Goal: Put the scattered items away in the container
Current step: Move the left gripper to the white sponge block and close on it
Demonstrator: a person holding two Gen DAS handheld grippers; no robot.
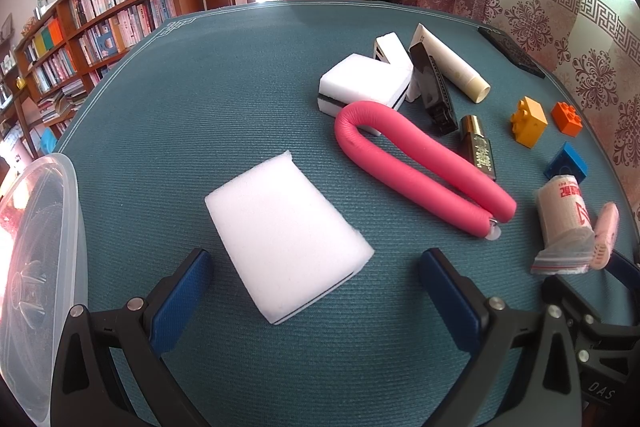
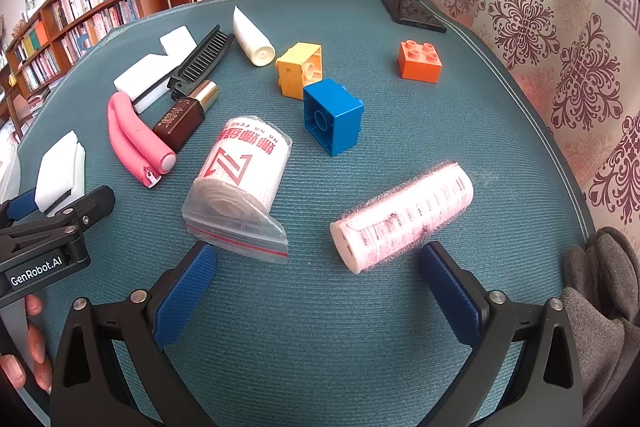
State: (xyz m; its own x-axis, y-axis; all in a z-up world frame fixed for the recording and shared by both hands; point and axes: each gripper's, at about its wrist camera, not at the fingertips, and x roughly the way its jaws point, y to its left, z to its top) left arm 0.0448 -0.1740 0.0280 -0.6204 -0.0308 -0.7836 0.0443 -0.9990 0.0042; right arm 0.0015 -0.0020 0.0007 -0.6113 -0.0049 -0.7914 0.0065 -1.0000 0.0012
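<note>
Three bricks [image 2: 333, 115] — three white sponges [image 1: 286, 235]

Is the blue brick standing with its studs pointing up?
No, the blue brick lies on its side, with its hollow underside facing the right wrist camera.

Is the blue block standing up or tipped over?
Tipped over. The blue block lies on its side, its hollow underside facing the camera.

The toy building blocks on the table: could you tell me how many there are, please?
3. The yellow block lies tipped beside the cream tube; the blue block lies just in front of it, open underside showing; the orange block stands apart, studs up, near the phone. Others could be hidden.
</note>
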